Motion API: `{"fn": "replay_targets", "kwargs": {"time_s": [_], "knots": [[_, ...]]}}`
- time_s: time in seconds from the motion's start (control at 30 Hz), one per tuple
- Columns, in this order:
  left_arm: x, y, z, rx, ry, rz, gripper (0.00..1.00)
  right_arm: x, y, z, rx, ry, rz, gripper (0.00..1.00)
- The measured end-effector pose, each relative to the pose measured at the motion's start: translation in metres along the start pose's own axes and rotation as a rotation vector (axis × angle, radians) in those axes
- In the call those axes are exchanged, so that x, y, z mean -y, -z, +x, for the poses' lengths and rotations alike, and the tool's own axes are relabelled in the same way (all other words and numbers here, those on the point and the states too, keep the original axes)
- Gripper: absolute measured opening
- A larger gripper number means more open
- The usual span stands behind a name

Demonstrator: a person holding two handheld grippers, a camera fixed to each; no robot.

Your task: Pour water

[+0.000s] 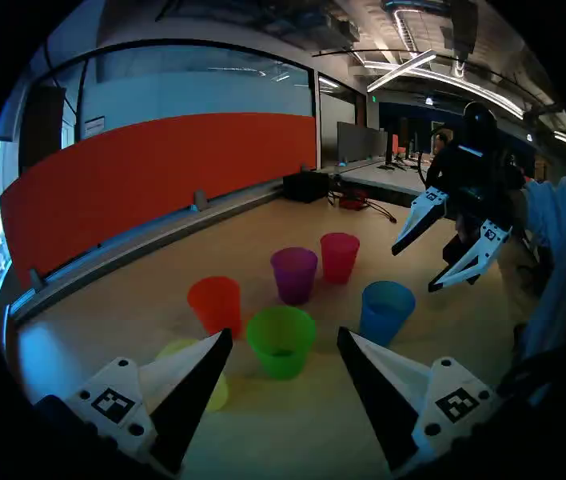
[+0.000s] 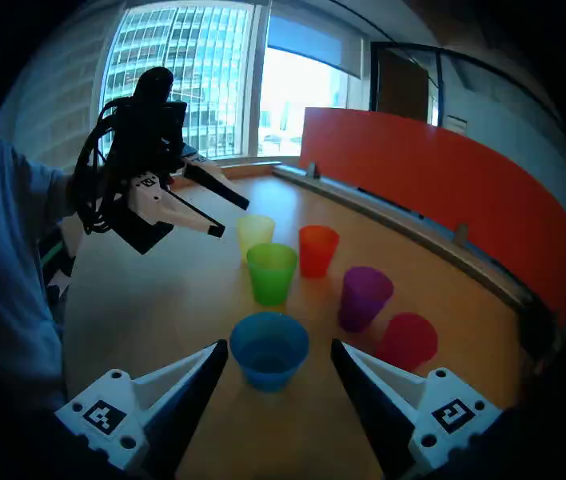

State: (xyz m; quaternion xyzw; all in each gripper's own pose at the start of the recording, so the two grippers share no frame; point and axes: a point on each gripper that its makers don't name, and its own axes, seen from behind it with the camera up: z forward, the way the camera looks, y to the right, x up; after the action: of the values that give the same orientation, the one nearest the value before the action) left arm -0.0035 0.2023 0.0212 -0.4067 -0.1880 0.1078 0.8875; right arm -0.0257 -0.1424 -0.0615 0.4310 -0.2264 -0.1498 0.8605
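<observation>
Several plastic cups stand grouped on a wooden table (image 1: 283,432). My left gripper (image 1: 283,331) is open above the near edge of the group. The green cup (image 1: 281,340) lies straight ahead between its fingers, and the yellow cup (image 1: 191,364) is half hidden behind its left finger. Behind them are the orange cup (image 1: 216,304), purple cup (image 1: 294,274), pink cup (image 1: 339,256) and blue cup (image 1: 387,310). My right gripper (image 2: 277,344) is open with the blue cup (image 2: 269,350) between its fingertips, untouched. It also hangs open at the right (image 1: 451,244).
An orange wall panel (image 1: 155,172) and a metal rail run along the table's far side. A black box (image 1: 305,186) and cables sit at the table's far end. Bright windows (image 2: 203,80) stand behind the other gripper (image 2: 231,218). A person's blue sleeve (image 2: 3,280) is at the left.
</observation>
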Motion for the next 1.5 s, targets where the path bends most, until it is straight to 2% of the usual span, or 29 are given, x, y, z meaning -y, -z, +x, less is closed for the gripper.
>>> {"fn": "replay_targets", "kwargs": {"time_s": [0.27,0.6,0.9,1.5], "knots": [[0.002,-0.019,-0.014,0.045,-0.024,0.011,0.98,0.003,-0.01,-0.02,0.03,-0.002,0.009,1.0],[0.003,-0.035,-0.022,0.095,-0.06,-0.004,0.98,0.005,-0.02,-0.035,0.052,0.004,0.019,1.0],[0.007,-0.045,-0.031,0.135,-0.074,-0.008,0.98,0.007,-0.03,-0.042,0.064,0.016,0.02,1.0],[0.01,-0.063,-0.039,0.176,-0.087,-0.034,0.98,0.011,-0.05,-0.043,0.071,0.016,0.037,1.0]]}}
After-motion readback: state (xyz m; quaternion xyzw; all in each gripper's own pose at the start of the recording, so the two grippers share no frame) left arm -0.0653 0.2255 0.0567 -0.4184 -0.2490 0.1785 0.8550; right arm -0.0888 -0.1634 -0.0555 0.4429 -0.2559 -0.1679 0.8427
